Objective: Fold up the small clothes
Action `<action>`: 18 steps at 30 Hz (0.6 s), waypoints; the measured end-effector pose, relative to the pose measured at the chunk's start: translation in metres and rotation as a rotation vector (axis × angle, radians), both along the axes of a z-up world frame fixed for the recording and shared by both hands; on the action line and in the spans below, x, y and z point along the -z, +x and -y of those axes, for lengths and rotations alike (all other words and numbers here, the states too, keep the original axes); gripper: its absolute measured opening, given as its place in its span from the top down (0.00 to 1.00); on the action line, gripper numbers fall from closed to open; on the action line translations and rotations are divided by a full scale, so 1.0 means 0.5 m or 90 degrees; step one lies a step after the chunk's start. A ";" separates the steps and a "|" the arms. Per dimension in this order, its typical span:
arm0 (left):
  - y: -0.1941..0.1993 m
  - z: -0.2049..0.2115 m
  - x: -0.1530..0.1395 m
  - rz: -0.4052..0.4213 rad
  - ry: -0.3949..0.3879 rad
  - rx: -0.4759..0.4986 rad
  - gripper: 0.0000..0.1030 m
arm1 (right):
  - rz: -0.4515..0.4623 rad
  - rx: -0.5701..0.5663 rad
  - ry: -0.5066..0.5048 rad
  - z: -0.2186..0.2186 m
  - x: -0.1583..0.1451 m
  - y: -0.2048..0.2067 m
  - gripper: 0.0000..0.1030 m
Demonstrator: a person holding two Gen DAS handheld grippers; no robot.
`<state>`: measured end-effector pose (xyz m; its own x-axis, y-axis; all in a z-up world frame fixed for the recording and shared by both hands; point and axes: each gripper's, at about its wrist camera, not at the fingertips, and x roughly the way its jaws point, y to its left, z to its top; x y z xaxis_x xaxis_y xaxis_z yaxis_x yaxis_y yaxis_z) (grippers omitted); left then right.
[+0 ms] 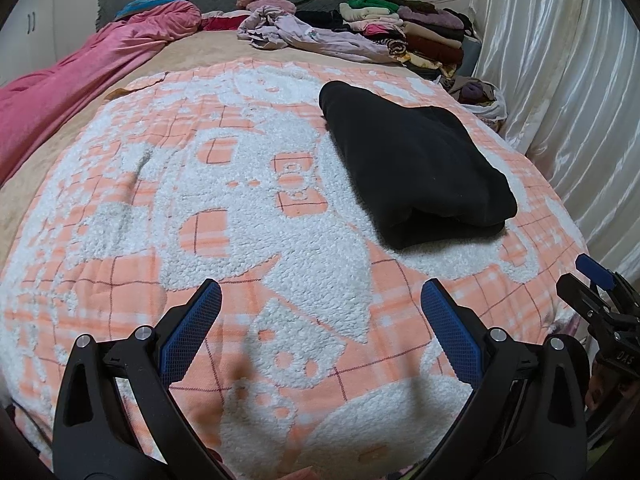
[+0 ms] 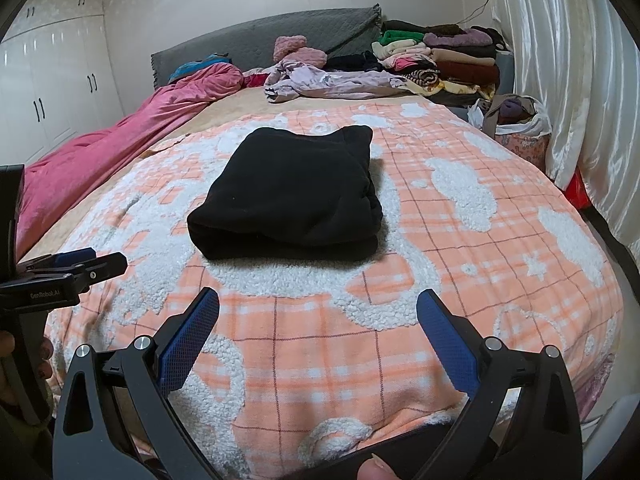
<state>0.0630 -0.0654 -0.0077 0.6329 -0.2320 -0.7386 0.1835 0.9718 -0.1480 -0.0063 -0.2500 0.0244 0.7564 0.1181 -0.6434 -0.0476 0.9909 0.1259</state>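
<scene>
A folded black garment (image 2: 288, 196) lies mid-frame on the orange-and-white blanket (image 2: 460, 280) covering the bed, with a pink quilt (image 2: 120, 148) bunched along the left, a rumpled lilac garment (image 2: 320, 78) and a stack of folded clothes (image 2: 444, 56) at the top right against the grey headboard (image 2: 248, 36). Bare blanket stretches between the garment and both grippers, the left gripper (image 1: 320, 300) and right gripper (image 2: 318, 308) each hovering with jaws wide apart and empty. At the right edge by the white curtain (image 2: 560, 80), a bag (image 2: 520, 128) holds bundled cloth
</scene>
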 end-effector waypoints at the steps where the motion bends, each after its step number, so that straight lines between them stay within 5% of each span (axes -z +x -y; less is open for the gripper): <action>1: 0.000 0.000 0.000 0.001 0.000 0.001 0.09 | 0.000 0.000 0.000 0.000 0.000 0.000 0.04; 18: 0.000 0.000 0.000 0.001 -0.001 0.003 0.09 | 0.000 0.001 -0.003 0.001 0.000 -0.001 0.04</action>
